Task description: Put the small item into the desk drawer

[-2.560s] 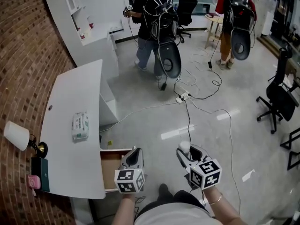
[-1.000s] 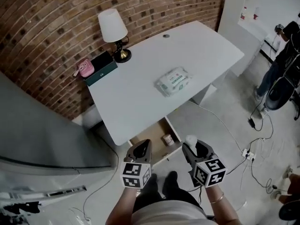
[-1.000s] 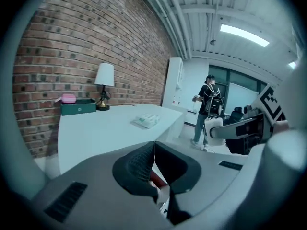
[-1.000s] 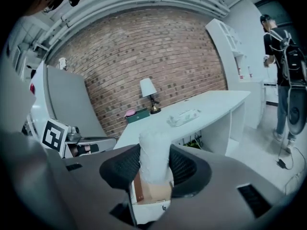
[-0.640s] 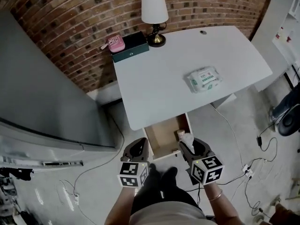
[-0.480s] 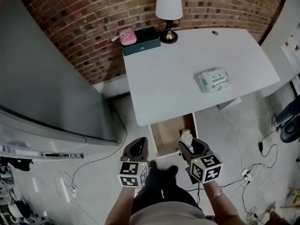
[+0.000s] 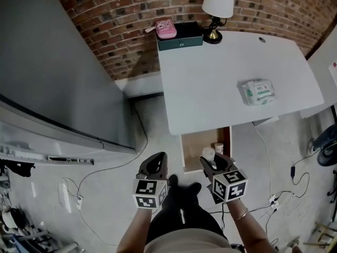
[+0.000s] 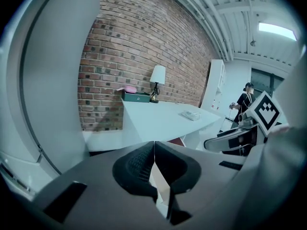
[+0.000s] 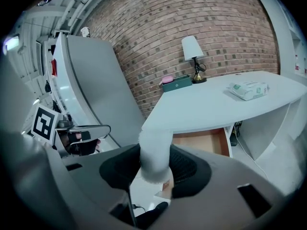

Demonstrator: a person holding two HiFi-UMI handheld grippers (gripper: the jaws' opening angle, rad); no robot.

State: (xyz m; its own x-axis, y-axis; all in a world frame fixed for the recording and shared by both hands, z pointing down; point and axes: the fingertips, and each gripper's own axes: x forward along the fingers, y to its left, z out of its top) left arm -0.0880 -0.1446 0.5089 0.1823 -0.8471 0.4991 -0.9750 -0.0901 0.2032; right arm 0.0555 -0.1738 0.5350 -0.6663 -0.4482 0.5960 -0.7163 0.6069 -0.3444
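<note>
My right gripper [image 7: 212, 163] is shut on a small white cylindrical item [image 9: 154, 153], which sticks out past the jaws just in front of the open drawer [image 7: 196, 149]. The drawer is pulled out from under the white desk [image 7: 221, 83]; its wooden bottom [image 9: 202, 143] shows, with a small bottle [image 7: 218, 147] inside. My left gripper [image 7: 155, 163] hangs to the left of the drawer over the floor. Its pads [image 8: 144, 163] meet with nothing between them.
On the desk lie a pack of wipes [image 7: 258, 92], a lamp [image 7: 217, 4] and a green box [image 7: 179, 37] with a pink thing [image 7: 165, 29] on it. A large grey panel [image 7: 58, 78] stands to the left, against the brick wall. Cables [image 7: 274, 188] trail on the floor.
The head view has swung round: the desk has slid from the middle to the upper right. Both grippers stay low in the view, and the white item stays in the right jaws.
</note>
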